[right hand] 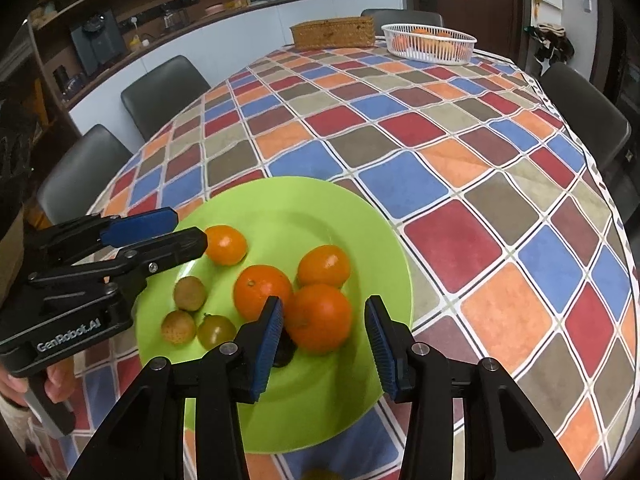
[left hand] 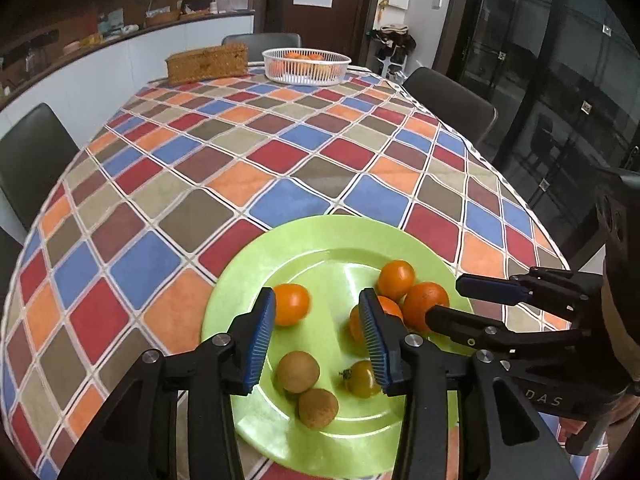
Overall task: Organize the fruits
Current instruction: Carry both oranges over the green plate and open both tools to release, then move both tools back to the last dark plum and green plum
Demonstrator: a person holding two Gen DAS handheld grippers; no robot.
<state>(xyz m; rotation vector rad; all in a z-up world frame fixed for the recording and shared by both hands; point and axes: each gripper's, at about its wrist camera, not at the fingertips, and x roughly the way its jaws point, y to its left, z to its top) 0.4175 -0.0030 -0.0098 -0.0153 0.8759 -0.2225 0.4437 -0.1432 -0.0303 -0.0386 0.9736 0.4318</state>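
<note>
A green plate (left hand: 320,240) (right hand: 280,200) lies at the near end of the table. On it are several oranges (left hand: 291,304) (right hand: 319,318), two brown longans (left hand: 298,372) (right hand: 190,293) and a small greenish tomato (left hand: 362,378) (right hand: 216,332). My left gripper (left hand: 320,336) is open and empty above the plate, the longans and the tomato between its fingers. My right gripper (right hand: 324,340) is open and empty, an orange between its fingers. Each gripper shows in the other's view: the right one (left hand: 452,300), the left one (right hand: 188,232).
A white basket (left hand: 306,65) (right hand: 430,42) with oranges and a wicker box (left hand: 206,63) (right hand: 332,32) stand at the table's far end. Dark chairs (left hand: 28,160) (right hand: 160,92) surround the checked tablecloth (left hand: 240,152). A counter runs along the back left.
</note>
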